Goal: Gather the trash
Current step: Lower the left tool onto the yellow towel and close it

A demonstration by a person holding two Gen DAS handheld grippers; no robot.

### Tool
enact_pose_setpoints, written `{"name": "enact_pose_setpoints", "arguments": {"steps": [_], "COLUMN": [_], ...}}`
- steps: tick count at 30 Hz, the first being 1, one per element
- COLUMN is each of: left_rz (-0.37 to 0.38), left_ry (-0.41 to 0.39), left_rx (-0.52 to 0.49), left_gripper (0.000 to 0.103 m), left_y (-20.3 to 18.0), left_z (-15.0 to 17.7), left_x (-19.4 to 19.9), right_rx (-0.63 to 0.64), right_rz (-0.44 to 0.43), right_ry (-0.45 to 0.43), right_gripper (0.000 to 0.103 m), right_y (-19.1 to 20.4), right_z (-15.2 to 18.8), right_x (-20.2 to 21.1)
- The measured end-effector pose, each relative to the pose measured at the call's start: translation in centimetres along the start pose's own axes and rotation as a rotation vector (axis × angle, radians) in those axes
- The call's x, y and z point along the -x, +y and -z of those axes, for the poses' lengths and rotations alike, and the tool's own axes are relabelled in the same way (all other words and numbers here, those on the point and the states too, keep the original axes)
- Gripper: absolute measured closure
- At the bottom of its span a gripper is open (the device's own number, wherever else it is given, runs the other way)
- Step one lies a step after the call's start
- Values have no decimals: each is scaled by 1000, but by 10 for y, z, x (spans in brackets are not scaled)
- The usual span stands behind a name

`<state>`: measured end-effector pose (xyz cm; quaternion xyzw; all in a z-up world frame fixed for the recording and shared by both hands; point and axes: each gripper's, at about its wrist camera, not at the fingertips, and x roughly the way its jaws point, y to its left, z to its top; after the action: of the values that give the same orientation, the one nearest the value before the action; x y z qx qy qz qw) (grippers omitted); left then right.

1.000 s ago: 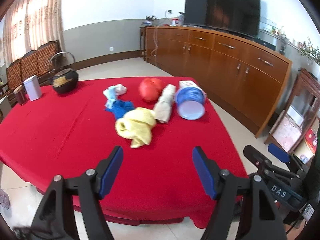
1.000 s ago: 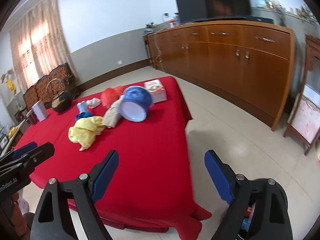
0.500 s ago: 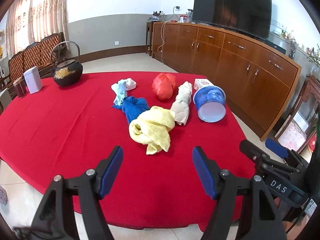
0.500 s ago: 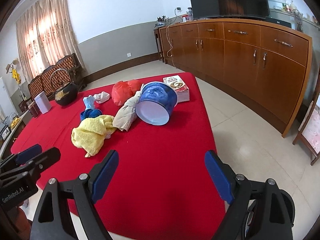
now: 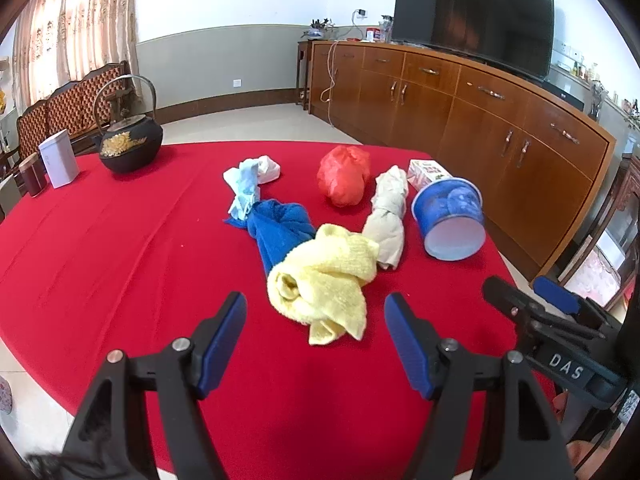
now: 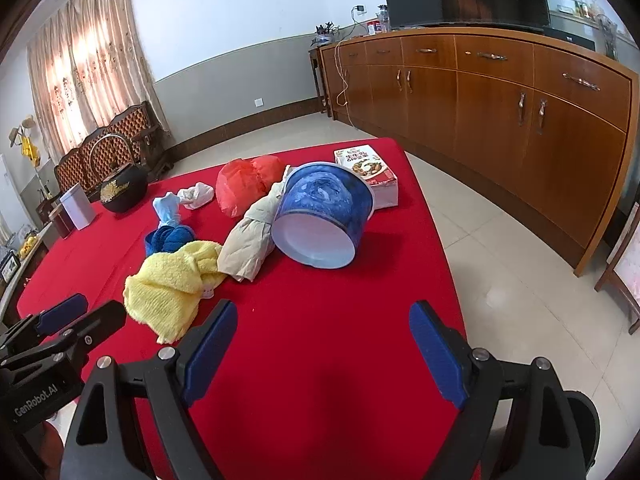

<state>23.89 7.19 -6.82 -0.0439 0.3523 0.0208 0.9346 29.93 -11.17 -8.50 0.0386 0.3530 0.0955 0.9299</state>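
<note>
You've got a blue bucket (image 6: 324, 216) tipped on its side, mouth toward you. Right against it lies a twisted beige wad (image 6: 250, 242), then a crumpled yellow cloth (image 5: 324, 280) overlapping a blue one (image 5: 280, 232). Red plastic bag (image 5: 344, 176) and a pale blue-white scrap (image 5: 248, 178) sit farther back

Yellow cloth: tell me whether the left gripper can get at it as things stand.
Probably yes. The left gripper is open and empty, the yellow cloth lies just ahead of its fingertips, and only bare red tablecloth lies between.
</note>
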Motion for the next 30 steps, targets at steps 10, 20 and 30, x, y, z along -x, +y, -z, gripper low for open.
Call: {"name": "enact_pose_setpoints", "arguments": {"steps": [10, 20, 30], "left_rz": [18, 37, 37], "left_ry": [28, 76, 79], "left_rx": [-3, 4, 9], "left_gripper": [30, 30, 39], "left_y": [0, -3, -7], "left_z": [-3, -1, 1], "left_x": [-23, -48, -58], "right_rx": [-23, -42, -72], "right_rz": [-1, -2, -1], "right_ry": [10, 10, 9], "right_gripper": [14, 14, 14], "right_y": [-4, -8, -13], "right_z": [-11, -19, -23], "right_x": [-16, -27, -32]}}
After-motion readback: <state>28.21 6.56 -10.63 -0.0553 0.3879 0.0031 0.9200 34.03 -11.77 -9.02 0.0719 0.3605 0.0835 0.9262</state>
